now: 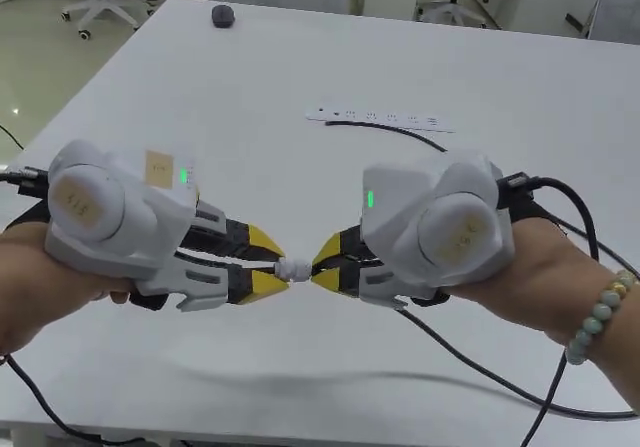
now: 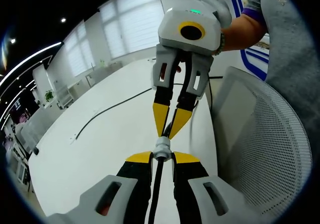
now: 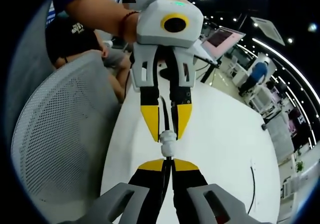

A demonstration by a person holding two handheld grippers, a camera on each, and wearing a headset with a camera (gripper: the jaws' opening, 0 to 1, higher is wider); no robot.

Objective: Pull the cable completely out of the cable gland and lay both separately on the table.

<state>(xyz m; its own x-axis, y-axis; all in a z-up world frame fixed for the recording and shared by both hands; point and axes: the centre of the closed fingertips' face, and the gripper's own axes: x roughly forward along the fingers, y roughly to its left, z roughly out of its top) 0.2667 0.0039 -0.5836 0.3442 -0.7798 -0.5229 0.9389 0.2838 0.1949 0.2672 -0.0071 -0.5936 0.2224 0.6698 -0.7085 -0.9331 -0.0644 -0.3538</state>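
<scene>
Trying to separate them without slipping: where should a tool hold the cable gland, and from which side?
Grip the cable gland across its round white body, end-on along the cable, from the side of the left tool. That body looks the widest part, and the right tool holds the cable opposite.

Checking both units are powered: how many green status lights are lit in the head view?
2: a green light on the left gripper housing, another green light on the right gripper housing.

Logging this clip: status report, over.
Left gripper shut on cable gland. Right gripper shut on cable. Cable not yet out. Power strip well clear.
</scene>
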